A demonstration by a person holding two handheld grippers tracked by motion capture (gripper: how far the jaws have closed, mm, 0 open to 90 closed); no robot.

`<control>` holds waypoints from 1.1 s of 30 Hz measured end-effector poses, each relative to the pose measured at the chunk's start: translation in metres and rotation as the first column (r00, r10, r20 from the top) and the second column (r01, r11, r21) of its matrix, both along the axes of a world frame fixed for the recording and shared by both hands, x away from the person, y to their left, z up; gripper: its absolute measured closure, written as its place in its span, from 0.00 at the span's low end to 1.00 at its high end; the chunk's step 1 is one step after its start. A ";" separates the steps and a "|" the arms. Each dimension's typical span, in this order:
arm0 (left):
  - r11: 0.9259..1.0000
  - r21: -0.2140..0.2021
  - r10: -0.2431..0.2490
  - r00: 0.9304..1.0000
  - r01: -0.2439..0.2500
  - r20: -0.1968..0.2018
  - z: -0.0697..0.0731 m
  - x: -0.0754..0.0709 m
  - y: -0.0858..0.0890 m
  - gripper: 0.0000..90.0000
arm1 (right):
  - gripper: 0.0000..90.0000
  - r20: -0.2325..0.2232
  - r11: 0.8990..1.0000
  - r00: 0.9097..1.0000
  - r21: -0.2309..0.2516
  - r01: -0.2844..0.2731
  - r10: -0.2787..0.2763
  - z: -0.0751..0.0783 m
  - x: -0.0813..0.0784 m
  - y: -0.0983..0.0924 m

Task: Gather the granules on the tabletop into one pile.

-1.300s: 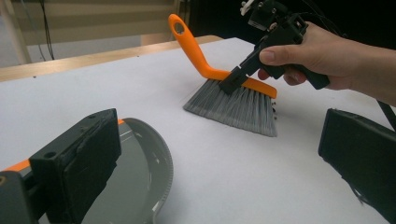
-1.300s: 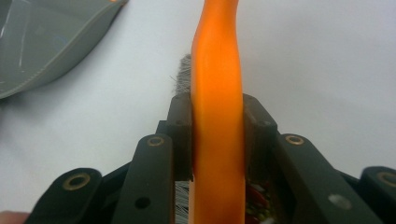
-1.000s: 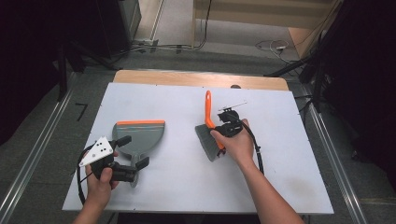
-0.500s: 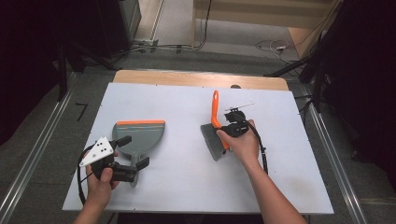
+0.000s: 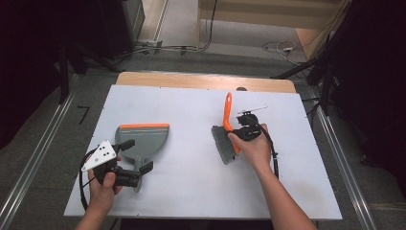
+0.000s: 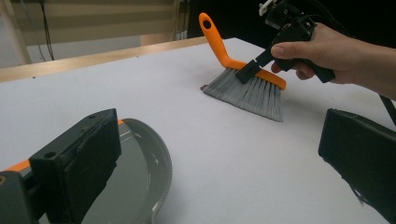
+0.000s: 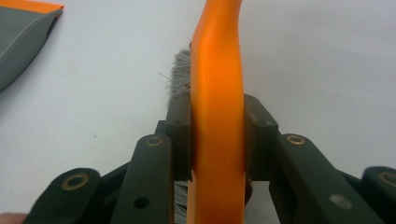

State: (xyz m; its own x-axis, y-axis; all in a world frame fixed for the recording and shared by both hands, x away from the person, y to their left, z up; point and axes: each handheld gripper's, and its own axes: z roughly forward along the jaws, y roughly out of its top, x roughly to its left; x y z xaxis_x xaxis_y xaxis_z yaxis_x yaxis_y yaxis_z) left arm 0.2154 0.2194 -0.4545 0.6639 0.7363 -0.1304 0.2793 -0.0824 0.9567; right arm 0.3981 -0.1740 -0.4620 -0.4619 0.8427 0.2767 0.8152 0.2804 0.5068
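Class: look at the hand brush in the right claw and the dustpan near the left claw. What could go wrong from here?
1. The right claw pinches the hand brush on its narrow orange back, so the brush might twist during a sweep.
2. The left claw stands open around the dustpan handle without gripping, so a push from the bristles could shove the pan away.

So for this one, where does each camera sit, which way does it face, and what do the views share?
High view: above the person's side of the table, looking forward and down; both forearms and tools show.
Left gripper view: on the left tool, looking level across the table past the dustpan; its open jaws show.
Right gripper view: on the right tool, looking along the brush it clamps.
All three share the brush and dustpan.
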 end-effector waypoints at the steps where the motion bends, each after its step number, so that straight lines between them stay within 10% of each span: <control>1: 1.000 -0.001 0.000 1.000 0.000 0.000 0.000 0.000 0.000 0.00 | 0.75 0.002 1.000 1.000 0.000 0.003 -0.003 0.000 0.000 -0.001; 33: 1.000 0.001 -0.002 1.000 0.002 -0.001 -0.001 0.001 -0.001 0.00 | 0.75 -0.009 0.996 0.998 0.056 0.068 -0.067 0.002 0.001 -0.028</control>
State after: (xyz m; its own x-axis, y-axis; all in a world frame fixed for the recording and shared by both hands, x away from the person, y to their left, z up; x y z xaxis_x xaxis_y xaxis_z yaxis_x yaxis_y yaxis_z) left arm 0.2162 0.2183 -0.4552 0.6649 0.7353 -0.1309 0.2805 -0.0834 0.9562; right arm 0.3992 -0.2022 -0.4601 -0.4023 0.8550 0.3274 0.8350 0.1959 0.5142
